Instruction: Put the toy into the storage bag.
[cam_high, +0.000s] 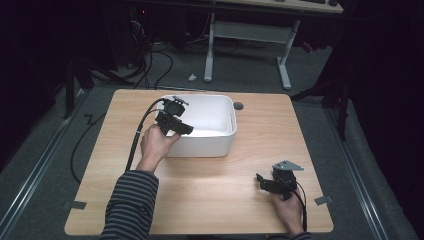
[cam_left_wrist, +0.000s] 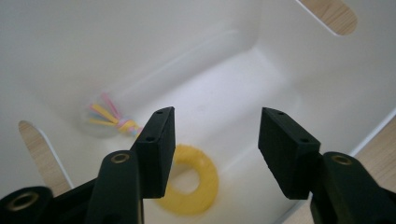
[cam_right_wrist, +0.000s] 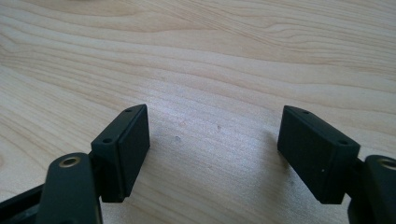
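Note:
My left gripper (cam_high: 184, 129) hangs over the near left part of a white bin (cam_high: 233, 120), pointing down into it. In the left gripper view its jaws (cam_left_wrist: 215, 135) stand apart with nothing between them. A yellow ring (cam_left_wrist: 201, 186) lies on the bin floor below, partly hidden by the left jaw. A blurred bundle of pink, yellow and blue strands (cam_left_wrist: 109, 116) lies against the bin's inner wall (cam_left_wrist: 140, 37). My right gripper (cam_high: 262, 181) rests low over the table's near right. It is open (cam_right_wrist: 212, 135) above bare wood.
The wooden table (cam_high: 220, 190) has a round cable hole (cam_high: 238, 106) just behind the bin. Grey tape marks (cam_high: 323, 200) sit at its near corners. A white desk frame (cam_high: 284, 60) and cables stand on the floor beyond the table.

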